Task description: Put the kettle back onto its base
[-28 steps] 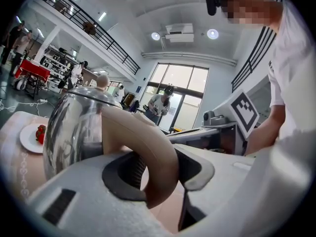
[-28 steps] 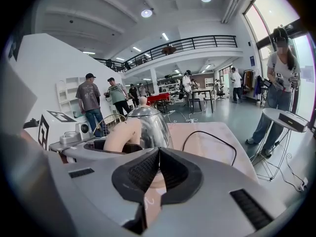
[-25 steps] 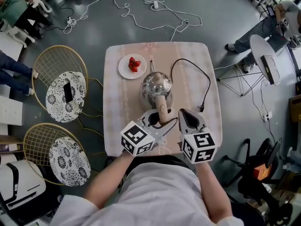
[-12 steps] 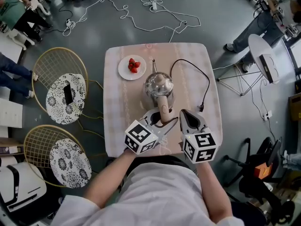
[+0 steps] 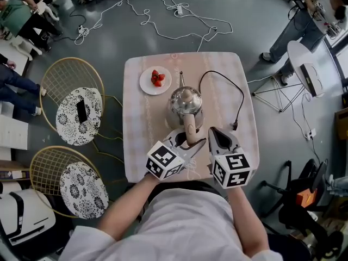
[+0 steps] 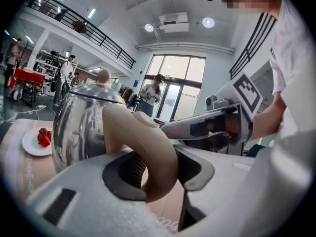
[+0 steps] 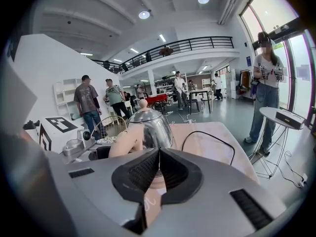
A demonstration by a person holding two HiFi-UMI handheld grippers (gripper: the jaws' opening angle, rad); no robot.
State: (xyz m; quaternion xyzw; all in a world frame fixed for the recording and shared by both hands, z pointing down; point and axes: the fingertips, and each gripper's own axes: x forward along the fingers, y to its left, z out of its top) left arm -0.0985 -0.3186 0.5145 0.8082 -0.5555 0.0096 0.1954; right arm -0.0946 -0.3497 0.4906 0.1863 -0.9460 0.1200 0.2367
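Observation:
A shiny steel kettle with a beige handle stands on the pink table; its black cord loops out from under it to the right edge. The base itself is hidden beneath the kettle. My left gripper is shut on the handle, a pad on either side of its curve, with the kettle body just beyond. To its right my right gripper hovers over the near table edge, shut with nothing between its pads; the kettle shows ahead of it.
A white plate with strawberries sits at the back left of the table. Two gold wire chairs stand to the left, one with a phone on its seat. Cables lie on the floor behind; people stand around the room.
Only the head view has shifted a little. Kettle, left gripper on the handle and right gripper keep their places on the table.

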